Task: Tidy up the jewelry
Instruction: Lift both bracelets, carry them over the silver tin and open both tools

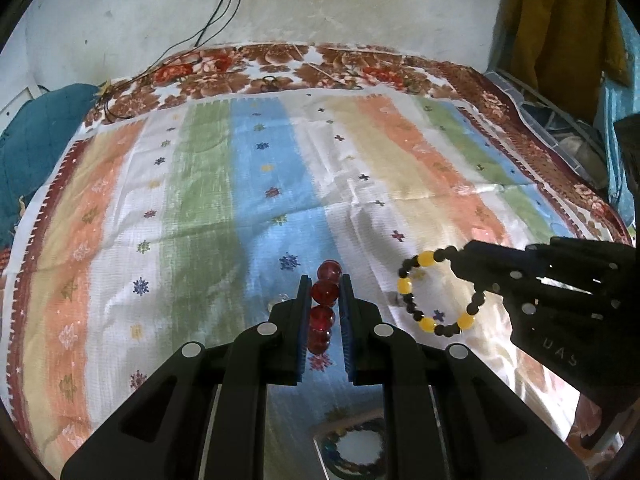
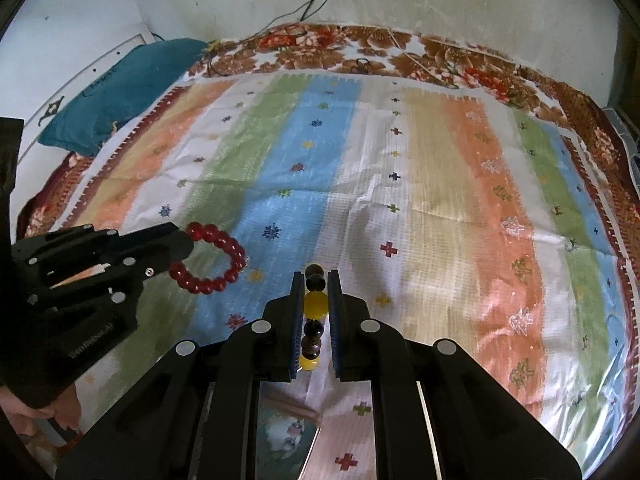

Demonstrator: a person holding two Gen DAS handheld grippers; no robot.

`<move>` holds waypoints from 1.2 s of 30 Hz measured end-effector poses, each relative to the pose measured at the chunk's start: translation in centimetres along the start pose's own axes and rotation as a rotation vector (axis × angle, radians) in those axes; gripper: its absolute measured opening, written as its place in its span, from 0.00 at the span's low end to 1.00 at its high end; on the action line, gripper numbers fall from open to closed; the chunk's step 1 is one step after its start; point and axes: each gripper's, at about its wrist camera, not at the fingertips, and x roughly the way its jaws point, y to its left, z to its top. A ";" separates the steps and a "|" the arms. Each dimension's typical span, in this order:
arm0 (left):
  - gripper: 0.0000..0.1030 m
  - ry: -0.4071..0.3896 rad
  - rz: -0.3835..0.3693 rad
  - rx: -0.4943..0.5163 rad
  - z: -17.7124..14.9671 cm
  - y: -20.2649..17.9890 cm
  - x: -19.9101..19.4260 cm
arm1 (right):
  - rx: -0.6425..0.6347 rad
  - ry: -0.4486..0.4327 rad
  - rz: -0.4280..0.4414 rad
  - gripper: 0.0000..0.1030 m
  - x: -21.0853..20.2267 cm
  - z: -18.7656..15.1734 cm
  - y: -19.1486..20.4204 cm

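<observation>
My left gripper (image 1: 325, 285) is shut on a red bead bracelet (image 1: 325, 294) and holds it above the striped cloth; the same bracelet hangs as a ring from it in the right wrist view (image 2: 216, 258). My right gripper (image 2: 315, 280) is shut on a yellow-and-black bead bracelet (image 2: 316, 306), also above the cloth. That bracelet shows as a ring in the left wrist view (image 1: 436, 294), hanging from the right gripper (image 1: 464, 264) on the right side.
A striped multicolour cloth (image 1: 260, 184) covers a bed with a floral sheet (image 1: 280, 64). A teal pillow (image 2: 120, 84) lies at the far left. Cables (image 1: 224, 8) hang on the wall. A box with another bracelet (image 1: 352, 448) sits below the left gripper.
</observation>
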 end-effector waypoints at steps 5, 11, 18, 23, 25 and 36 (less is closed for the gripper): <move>0.13 -0.013 -0.008 0.000 -0.7 -0.8 -1.4 | 0.015 -0.013 0.003 0.12 -1.3 -0.4 0.1; 0.13 -0.020 -0.011 -0.001 -1.7 -1.5 -2.6 | 0.013 -0.048 0.011 0.12 -3.4 -1.2 0.5; 0.13 -0.042 -0.019 -0.038 -2.6 -1.3 -3.8 | 0.012 -0.063 0.018 0.12 -4.9 -2.3 1.2; 0.13 -0.044 -0.025 -0.036 -3.0 -1.8 -4.4 | 0.013 -0.070 0.022 0.12 -5.6 -3.1 1.6; 0.13 -0.043 -0.029 -0.037 -3.2 -1.8 -4.5 | 0.011 -0.069 0.021 0.12 -5.7 -3.4 1.9; 0.13 -0.029 -0.019 -0.040 -5.0 -2.4 -5.7 | -0.016 -0.088 0.011 0.12 -7.2 -4.5 3.2</move>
